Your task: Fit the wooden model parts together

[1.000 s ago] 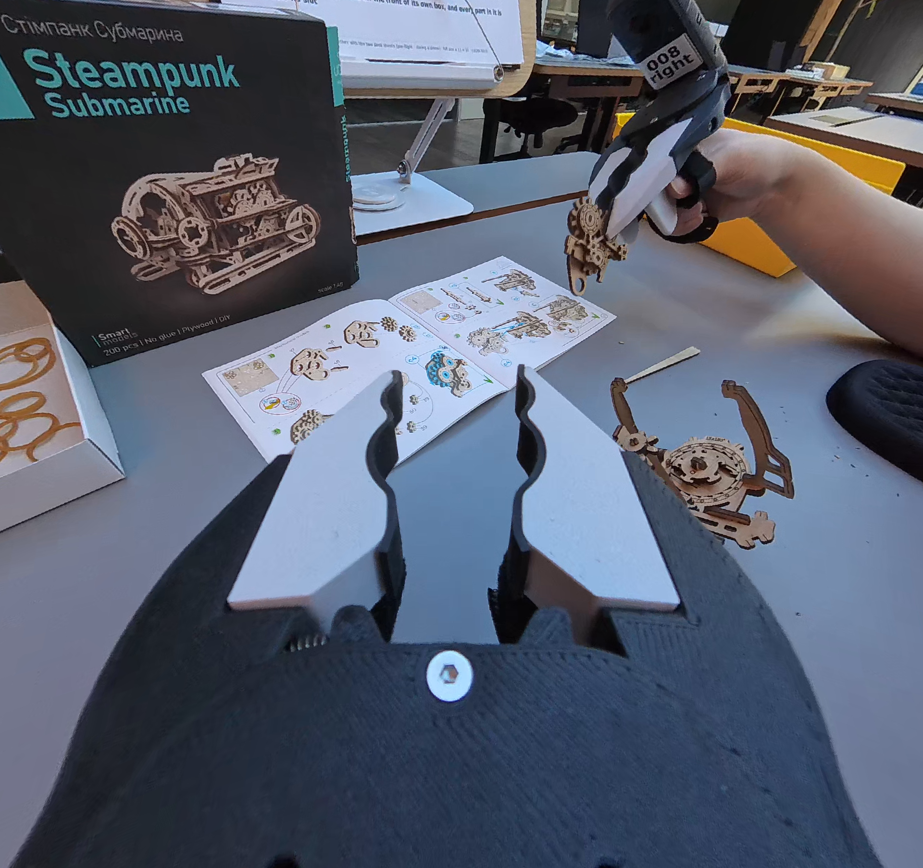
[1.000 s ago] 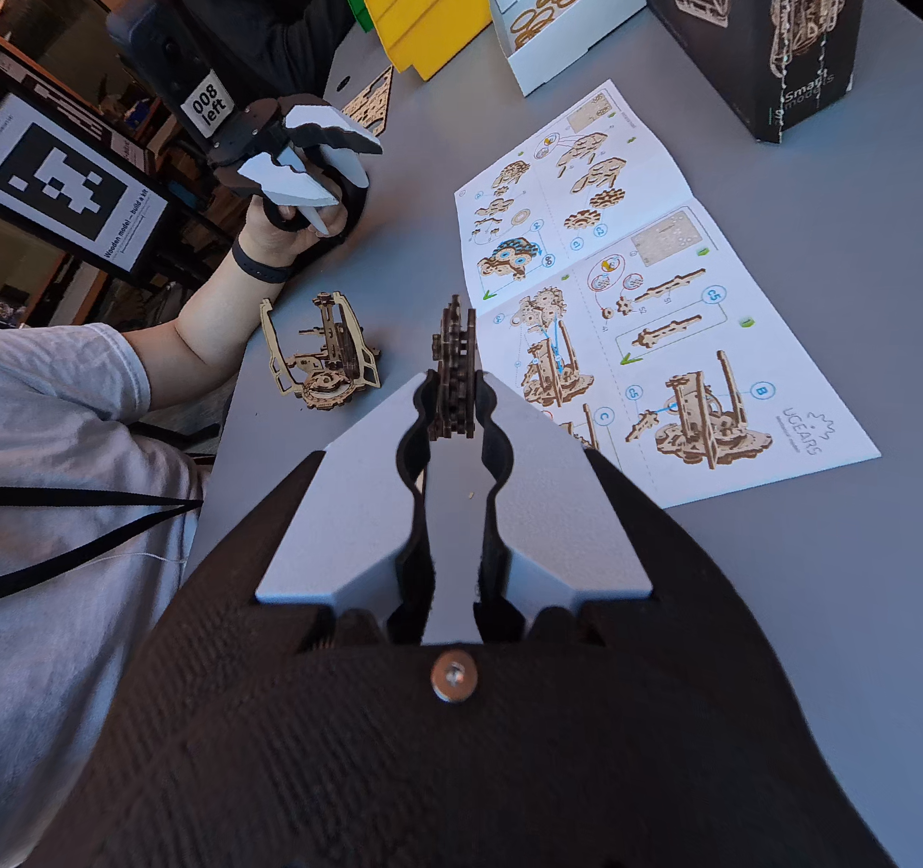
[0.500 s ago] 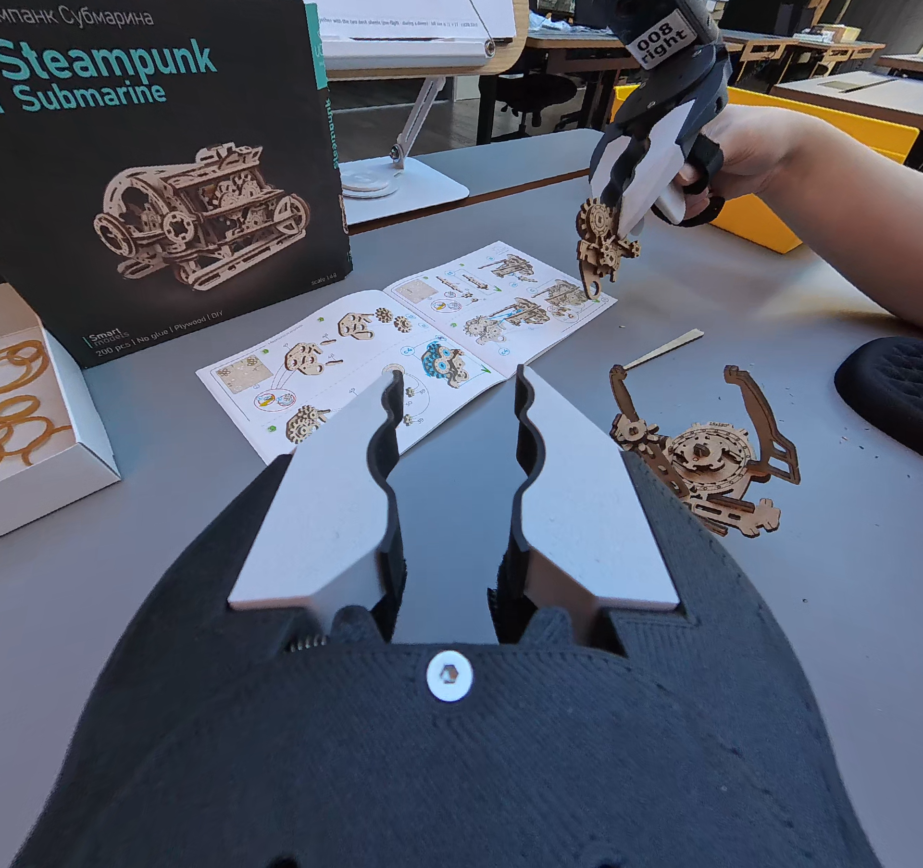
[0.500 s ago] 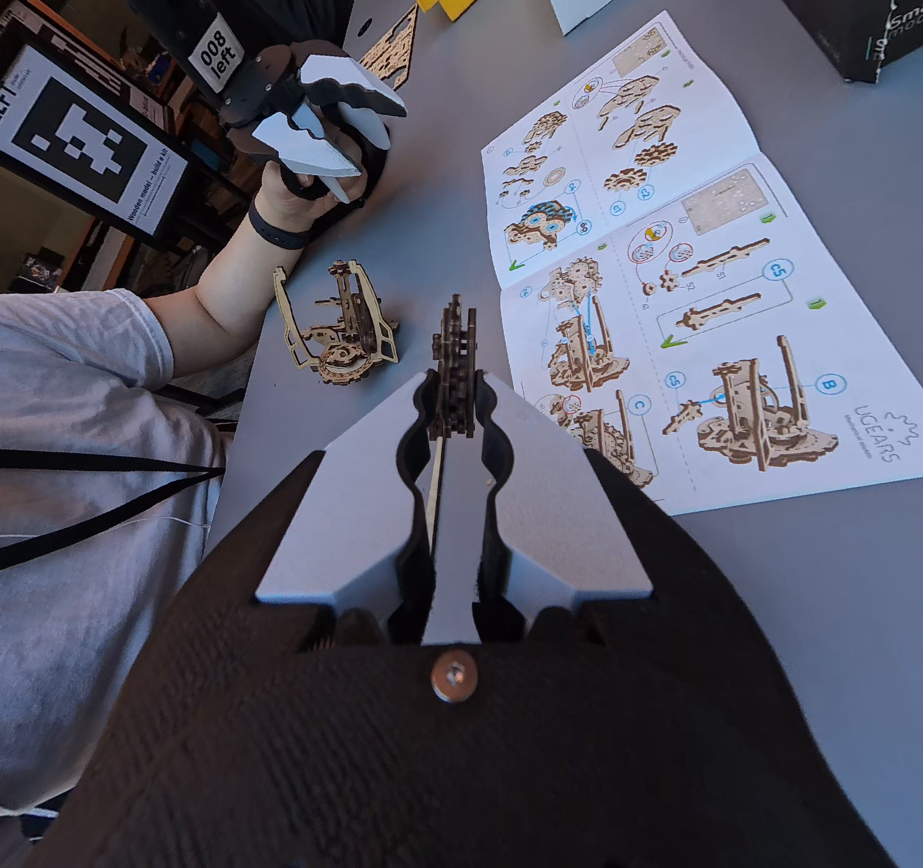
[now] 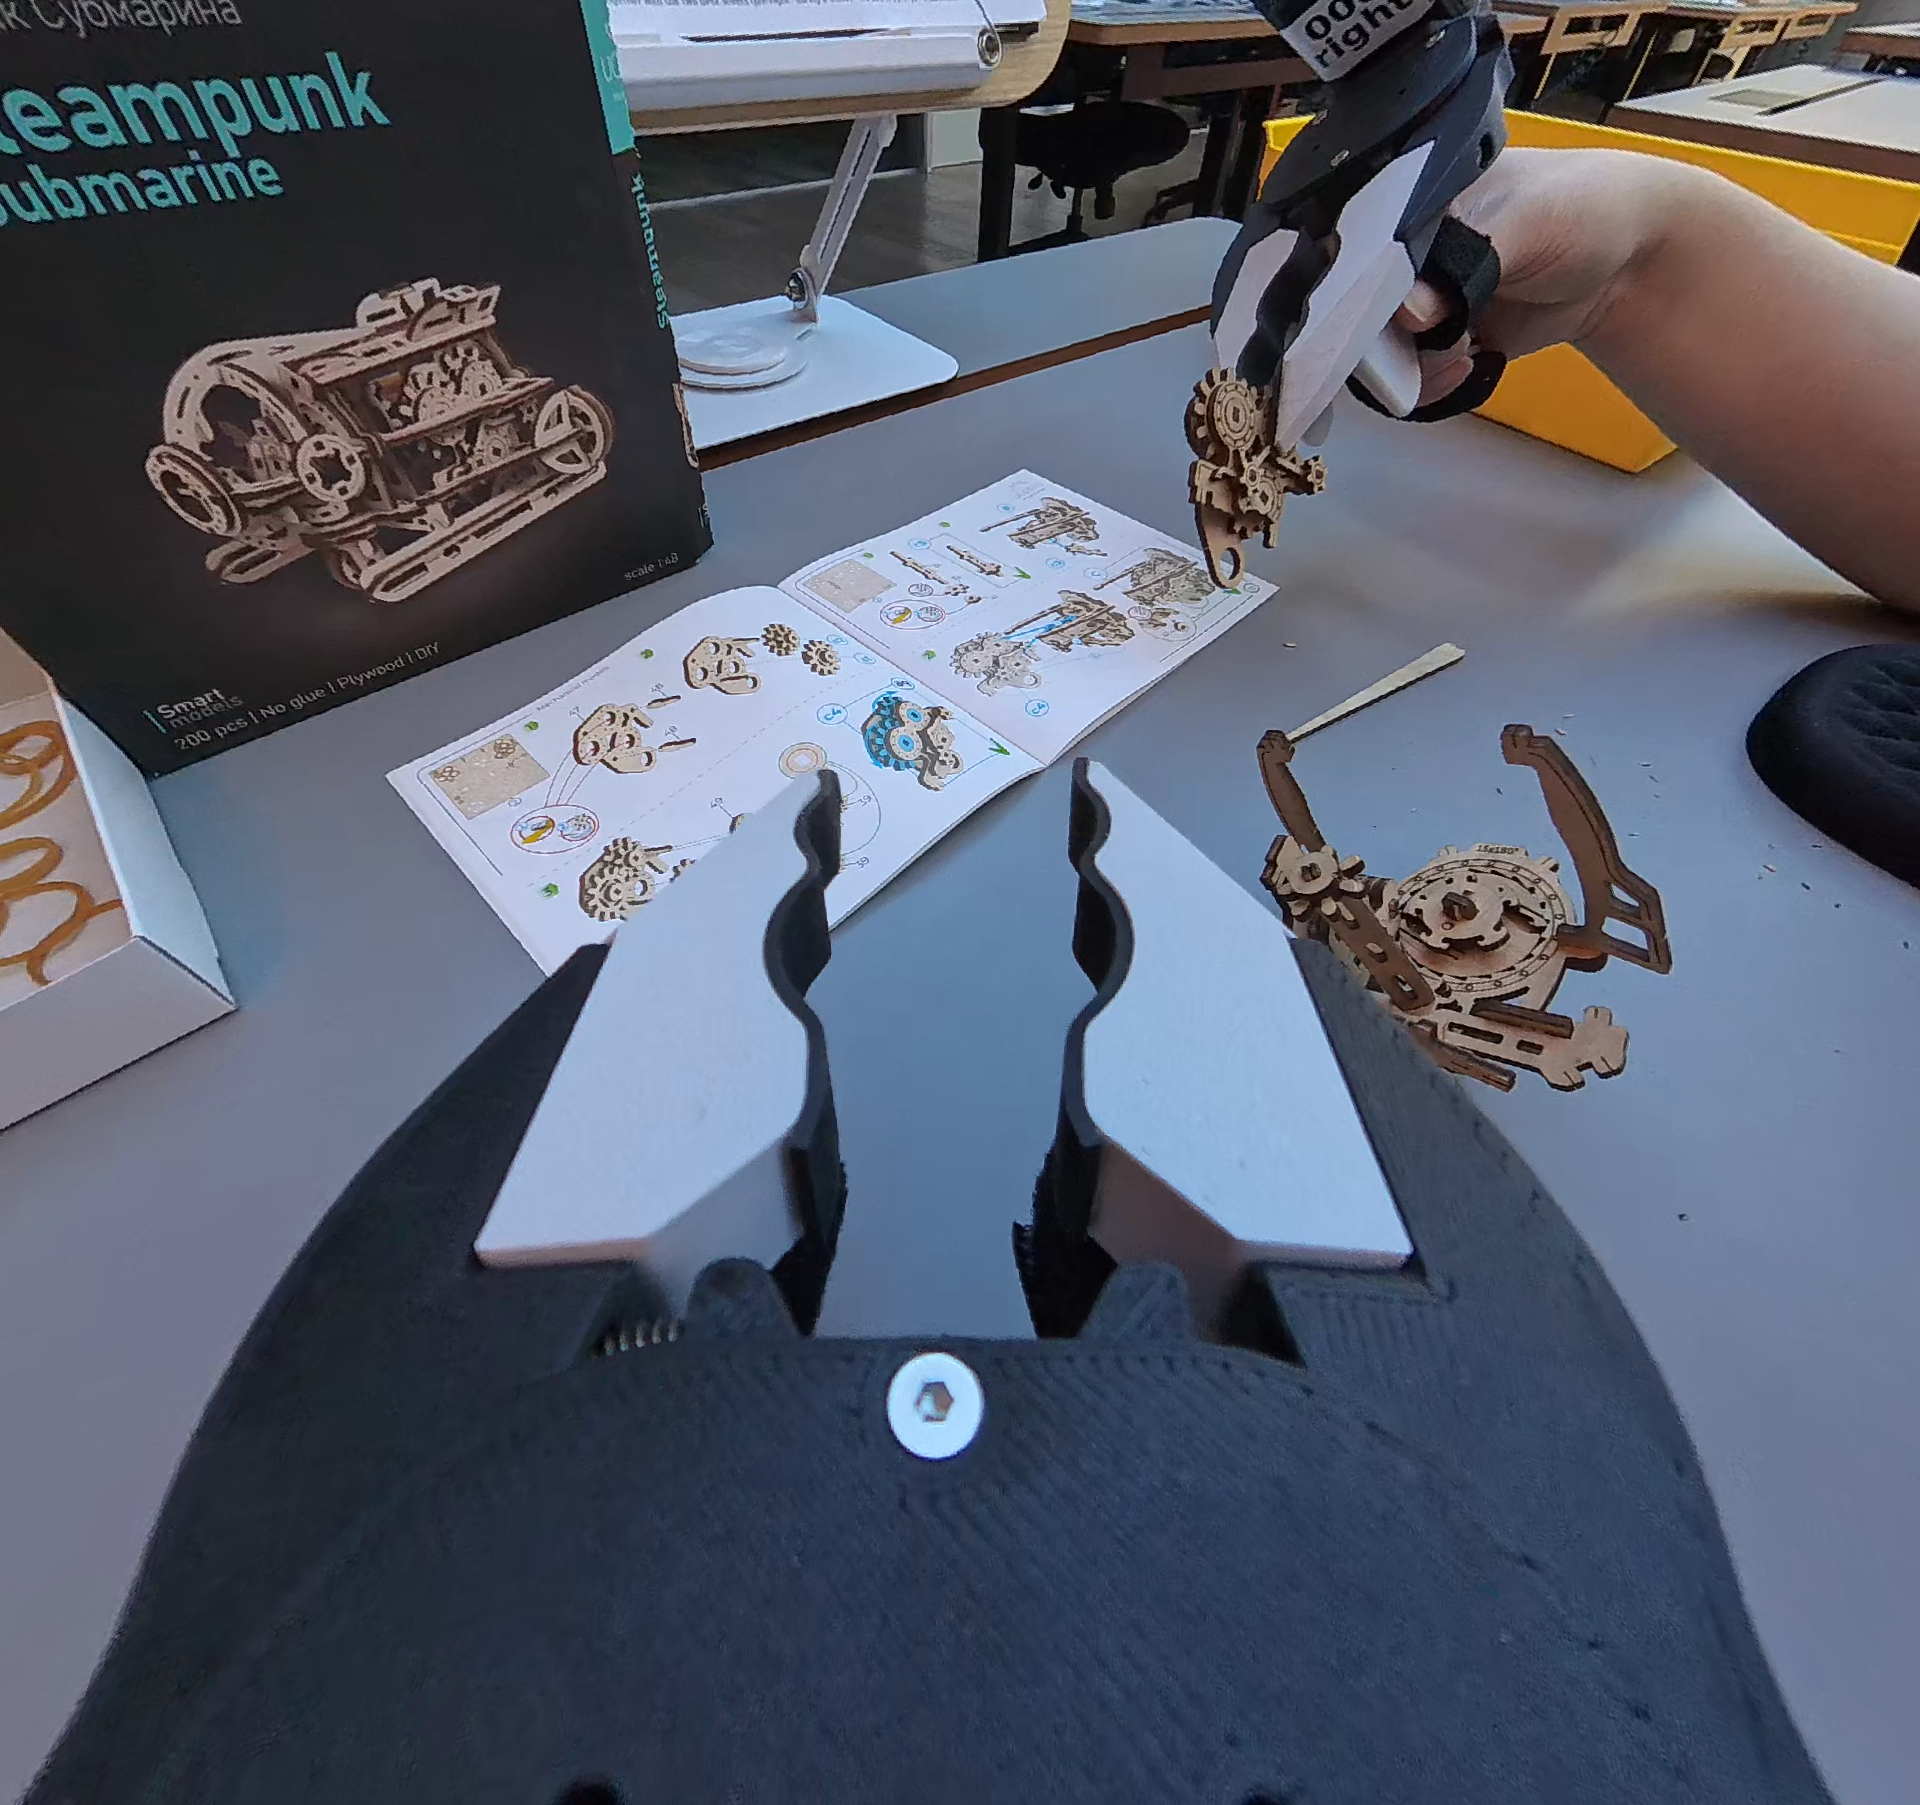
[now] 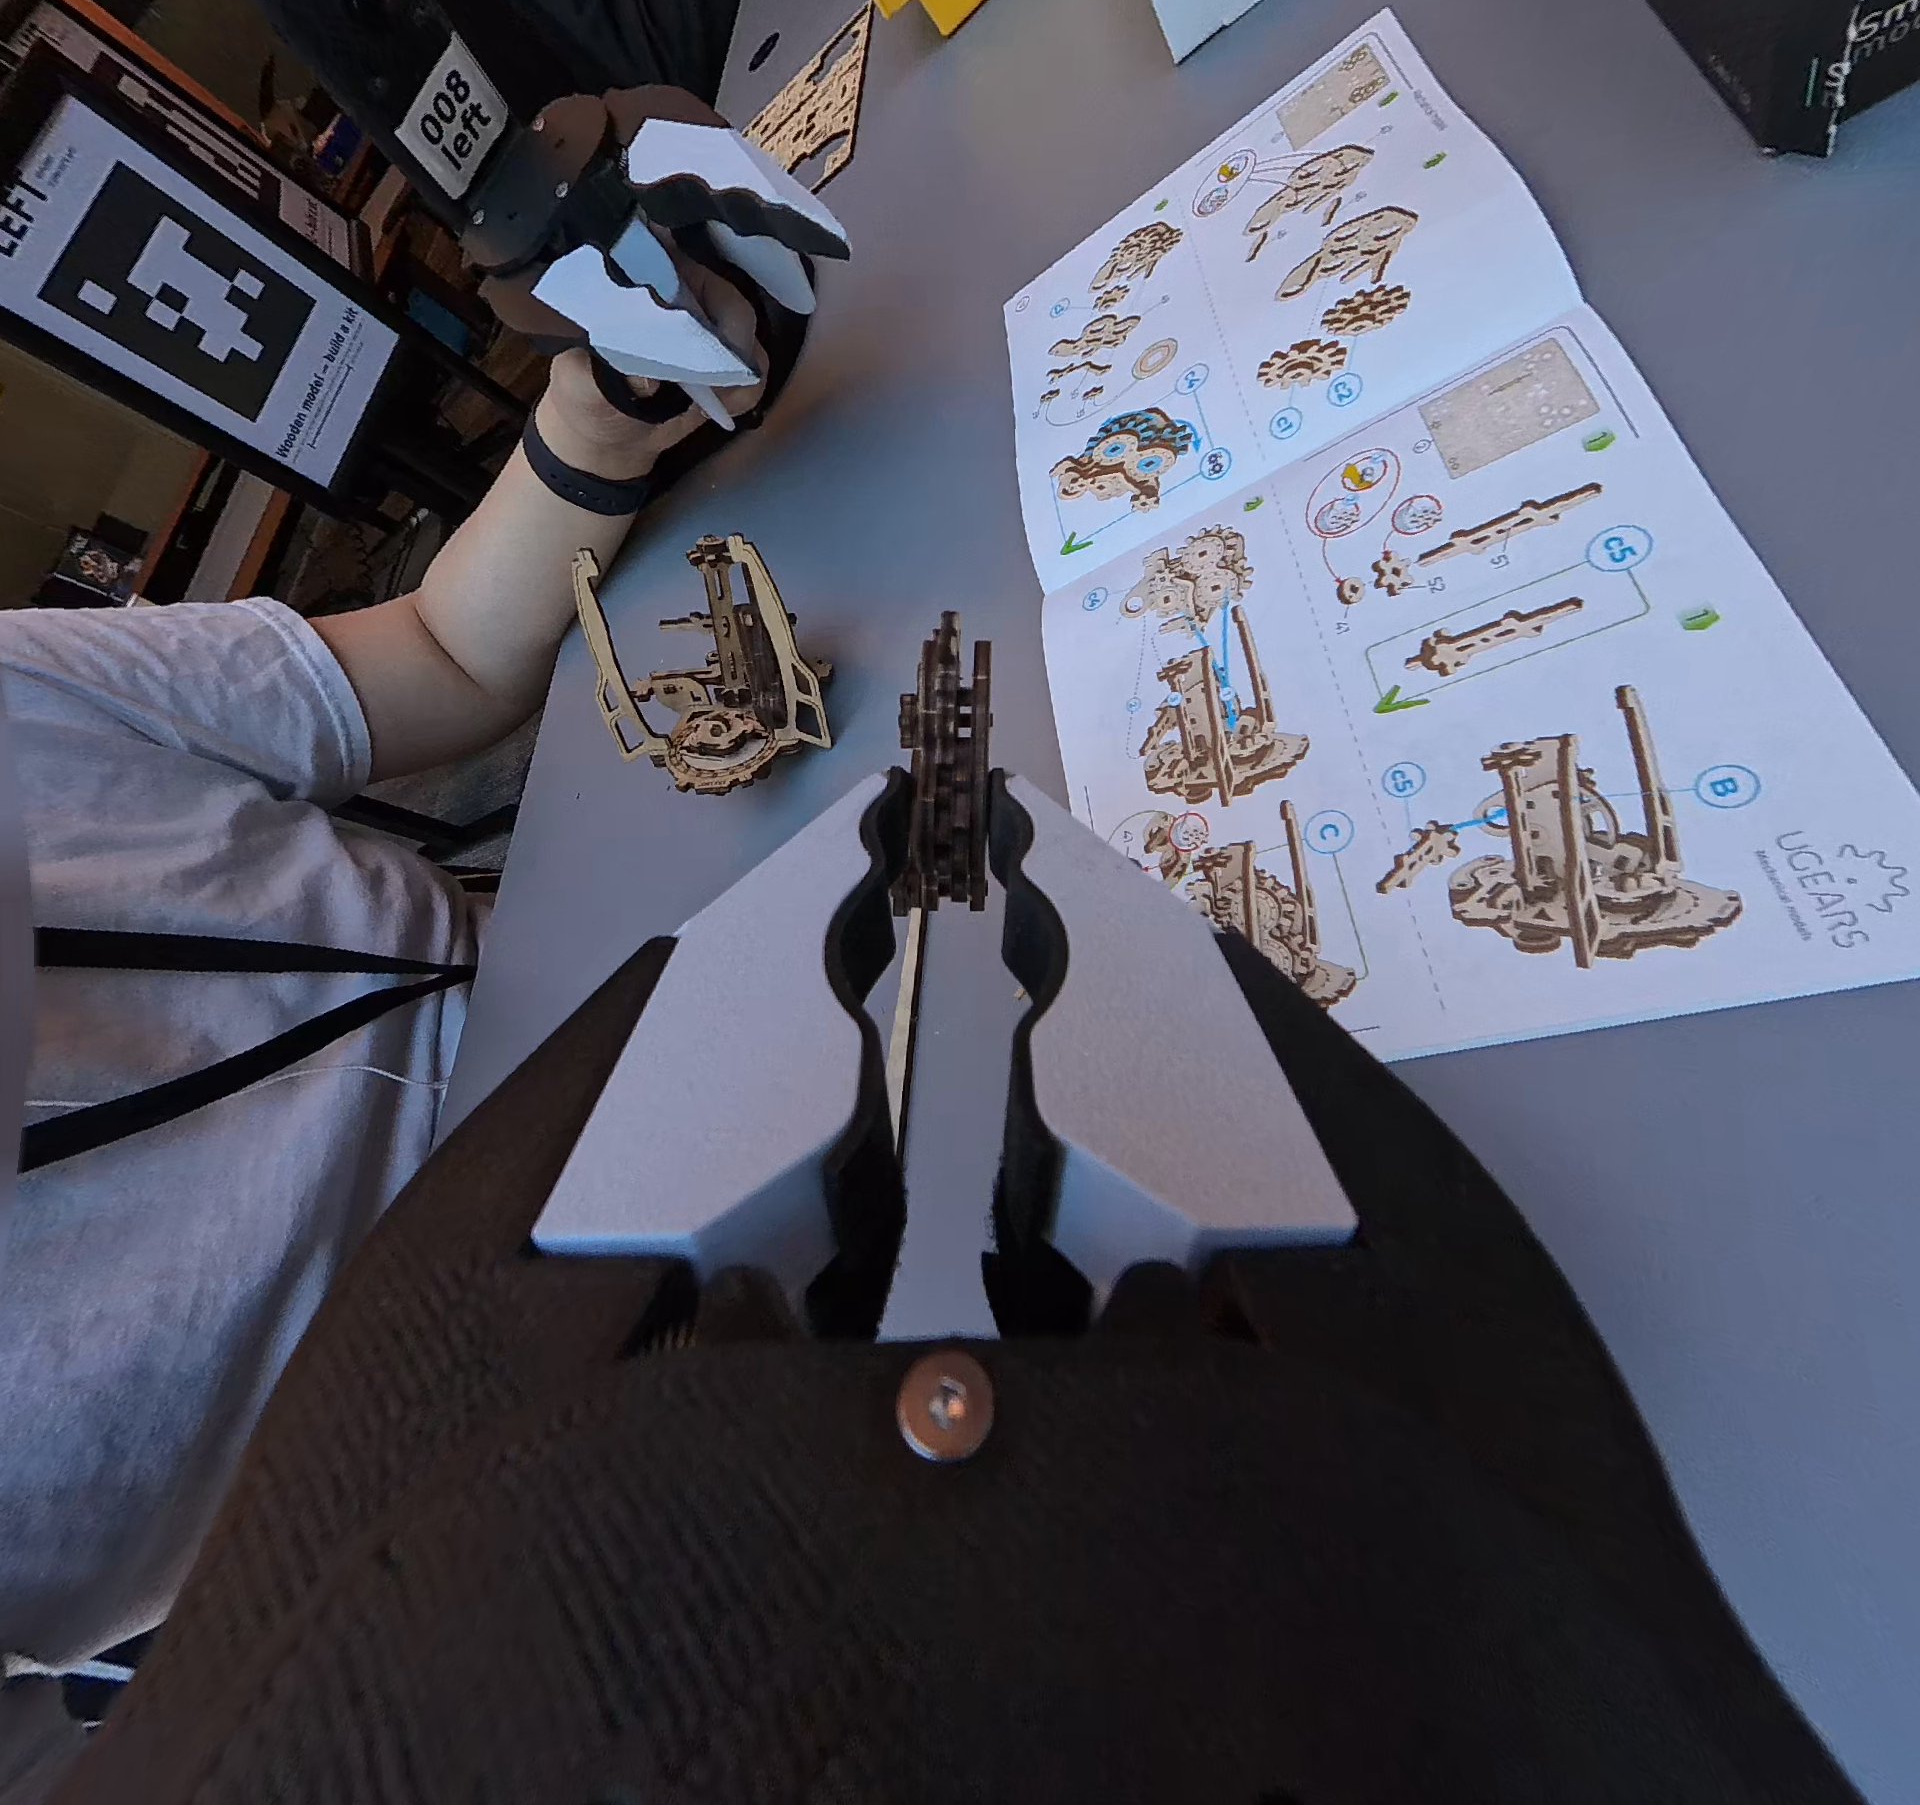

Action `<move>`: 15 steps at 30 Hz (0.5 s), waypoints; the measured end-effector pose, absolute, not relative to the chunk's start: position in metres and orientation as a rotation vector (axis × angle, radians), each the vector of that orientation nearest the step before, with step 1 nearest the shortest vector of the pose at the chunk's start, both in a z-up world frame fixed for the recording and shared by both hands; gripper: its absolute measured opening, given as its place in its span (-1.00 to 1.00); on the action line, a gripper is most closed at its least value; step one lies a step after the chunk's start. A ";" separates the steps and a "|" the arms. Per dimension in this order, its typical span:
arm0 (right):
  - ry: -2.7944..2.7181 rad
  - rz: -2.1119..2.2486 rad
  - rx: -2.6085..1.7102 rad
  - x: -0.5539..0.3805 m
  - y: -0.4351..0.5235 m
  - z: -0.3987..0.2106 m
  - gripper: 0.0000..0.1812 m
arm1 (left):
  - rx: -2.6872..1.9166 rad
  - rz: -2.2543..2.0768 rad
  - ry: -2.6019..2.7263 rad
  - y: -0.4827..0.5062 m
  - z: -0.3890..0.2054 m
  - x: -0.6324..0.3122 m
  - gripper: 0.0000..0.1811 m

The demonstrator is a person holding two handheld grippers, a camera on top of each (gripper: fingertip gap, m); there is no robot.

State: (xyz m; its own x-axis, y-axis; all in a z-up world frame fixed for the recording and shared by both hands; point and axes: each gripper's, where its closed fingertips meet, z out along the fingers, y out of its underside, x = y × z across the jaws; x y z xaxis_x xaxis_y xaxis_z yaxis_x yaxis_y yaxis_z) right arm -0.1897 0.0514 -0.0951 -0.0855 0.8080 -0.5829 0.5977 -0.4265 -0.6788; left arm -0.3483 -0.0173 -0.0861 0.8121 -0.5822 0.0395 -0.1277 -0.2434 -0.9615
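Note:
My right gripper (image 6: pixel 943 791) is shut on a small wooden gear assembly (image 6: pixel 948 716) and holds it in the air above the table. It also shows in the left wrist view (image 5: pixel 1270 384), with the gear assembly (image 5: pixel 1242 472) hanging over the booklet's right corner. A larger wooden base assembly (image 5: pixel 1455 924) with two upright curved arms stands on the grey table; in the right wrist view the base assembly (image 6: pixel 717 695) is just left of the held part. My left gripper (image 5: pixel 951 789) is open and empty, left of the base assembly. It also shows in the right wrist view (image 6: pixel 800 311).
An open instruction booklet (image 5: pixel 831 695) lies mid-table. A black model box (image 5: pixel 312 301) stands at back left, beside a white tray (image 5: pixel 114 1028) of rubber bands. A thin wooden stick (image 5: pixel 1382 690), a black pad (image 5: pixel 1849 758), a yellow bin (image 5: pixel 1558 394) and a sheet stand (image 5: pixel 810 342) are around. My hands' fingertips stand some 20 cm from each other.
My right gripper has come lower and nearer the base assembly, still holding the gear assembly. My left gripper has drifted slightly right and stayed open.

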 end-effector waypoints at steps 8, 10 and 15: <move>-1.606 1.540 -1.954 -0.188 0.045 -0.096 -0.85 | -1.795 -0.471 0.573 -0.019 -0.088 -0.345 -0.52; -1.615 1.543 -1.952 -0.187 0.044 -0.096 -0.85 | -1.797 -0.472 0.583 -0.019 -0.089 -0.343 -0.52; -1.598 1.542 -1.960 -0.185 0.048 -0.095 -0.85 | -1.804 -0.470 0.612 -0.021 -0.092 -0.339 -0.53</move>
State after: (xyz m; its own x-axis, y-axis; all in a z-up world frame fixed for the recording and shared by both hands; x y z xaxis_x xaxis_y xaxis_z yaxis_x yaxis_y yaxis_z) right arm -0.1851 0.0477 -0.0952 -0.1152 0.8014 -0.5869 0.6154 -0.4063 -0.6755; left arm -0.3392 -0.0207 -0.0922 0.7864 -0.6175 0.0165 -0.1743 -0.2474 -0.9531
